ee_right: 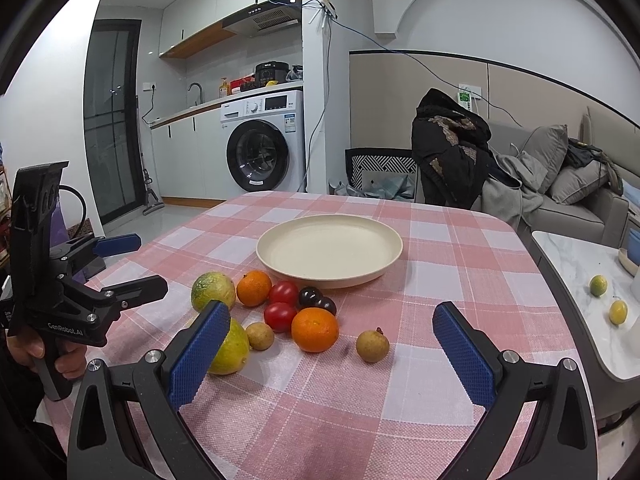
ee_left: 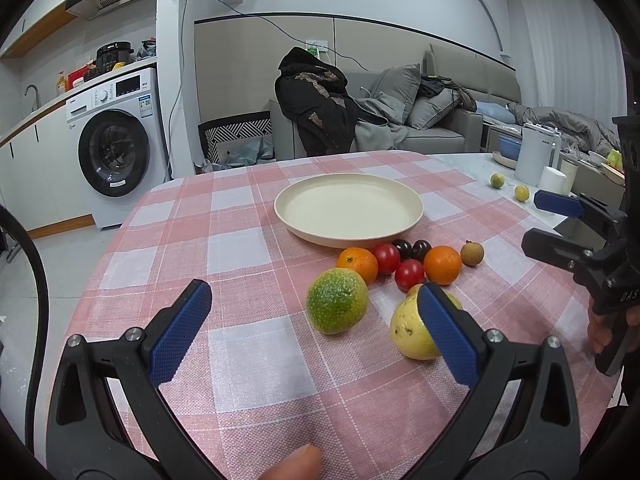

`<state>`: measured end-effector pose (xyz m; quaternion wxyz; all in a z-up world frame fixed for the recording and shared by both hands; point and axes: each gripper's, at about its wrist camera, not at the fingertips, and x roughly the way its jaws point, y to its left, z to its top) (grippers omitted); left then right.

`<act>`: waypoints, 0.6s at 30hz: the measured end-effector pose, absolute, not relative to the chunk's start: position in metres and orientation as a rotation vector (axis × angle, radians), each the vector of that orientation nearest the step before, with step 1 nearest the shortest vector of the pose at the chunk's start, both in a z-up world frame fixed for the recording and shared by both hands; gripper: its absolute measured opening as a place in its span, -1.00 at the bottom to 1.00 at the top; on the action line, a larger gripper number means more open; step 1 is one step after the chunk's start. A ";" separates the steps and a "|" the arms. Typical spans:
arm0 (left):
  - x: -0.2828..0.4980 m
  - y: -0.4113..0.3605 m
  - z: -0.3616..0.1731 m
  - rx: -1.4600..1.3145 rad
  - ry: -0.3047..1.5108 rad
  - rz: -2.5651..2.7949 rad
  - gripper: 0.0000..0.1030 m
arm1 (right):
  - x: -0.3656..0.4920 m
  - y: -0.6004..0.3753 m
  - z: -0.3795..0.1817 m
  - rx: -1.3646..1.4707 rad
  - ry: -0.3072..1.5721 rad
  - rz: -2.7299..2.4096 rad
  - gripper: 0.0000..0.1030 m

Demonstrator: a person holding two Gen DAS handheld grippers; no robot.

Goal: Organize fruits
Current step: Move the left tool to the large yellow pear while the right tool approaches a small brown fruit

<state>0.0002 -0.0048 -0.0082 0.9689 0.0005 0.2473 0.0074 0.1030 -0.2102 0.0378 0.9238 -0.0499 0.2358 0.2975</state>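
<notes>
Right now I hold both tools, left tool point(ee_left: 316, 332) and right tool point(ee_right: 332, 344), spread and empty over the worktop point(ee_right: 360, 420), fruit clustered just short of the bare plate point(ee_right: 280, 264), the nearest orange point(ee_right: 315, 329) straight ahead of my right.

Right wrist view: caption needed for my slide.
Open right gripper above fruit beside an empty cream plate on a checked tablecloth.

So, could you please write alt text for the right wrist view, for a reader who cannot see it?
An open claw hovers over a pink checked tablecloth where oranges, tomatoes and other fruit cluster before an empty cream plate. A second open claw waits at left; kitchen and sofa behind.
</notes>
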 end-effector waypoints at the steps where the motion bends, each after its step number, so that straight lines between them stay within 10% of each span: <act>1: 0.000 -0.004 -0.008 0.002 0.500 0.016 0.99 | 0.103 -0.210 0.038 -0.102 0.487 0.611 1.00; 18: 0.010 -0.014 -0.010 0.020 0.575 -0.033 0.99 | 0.126 -0.208 0.029 -0.115 0.603 0.568 1.00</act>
